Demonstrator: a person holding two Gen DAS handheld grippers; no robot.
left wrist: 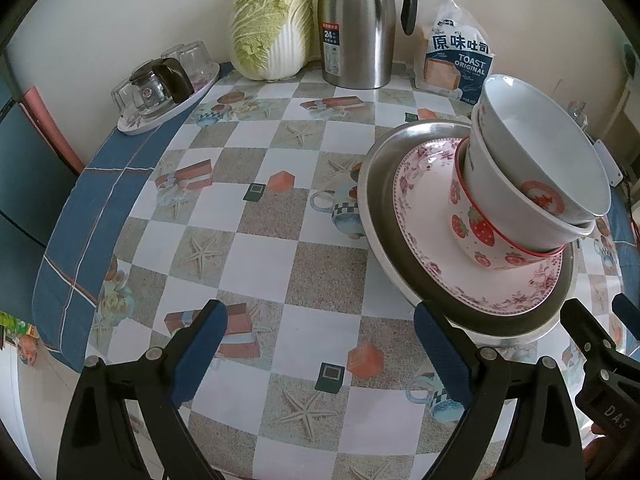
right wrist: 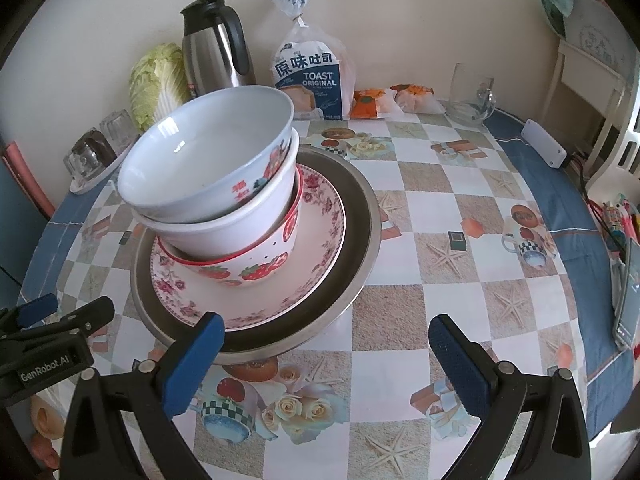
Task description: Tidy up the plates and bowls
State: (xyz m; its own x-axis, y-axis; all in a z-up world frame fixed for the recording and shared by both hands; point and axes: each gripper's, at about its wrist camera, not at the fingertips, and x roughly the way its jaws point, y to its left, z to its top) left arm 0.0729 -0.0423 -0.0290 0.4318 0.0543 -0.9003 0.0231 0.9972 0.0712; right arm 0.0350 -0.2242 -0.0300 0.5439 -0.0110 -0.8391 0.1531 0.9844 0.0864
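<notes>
On table: bowls [right wrist: 208,184] stacked crooked on plate [right wrist: 320,240] in steel pan [right wrist: 360,248]. Left gripper [left wrist: 320,356] and right gripper [right wrist: 324,356] gape wide, empty. I'd grip top bowl's rim, lift straight up.

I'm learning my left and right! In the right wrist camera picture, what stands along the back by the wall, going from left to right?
Cabbage → metal thermos jug → bag of toast bread → orange snack packets → glass mug.
</notes>
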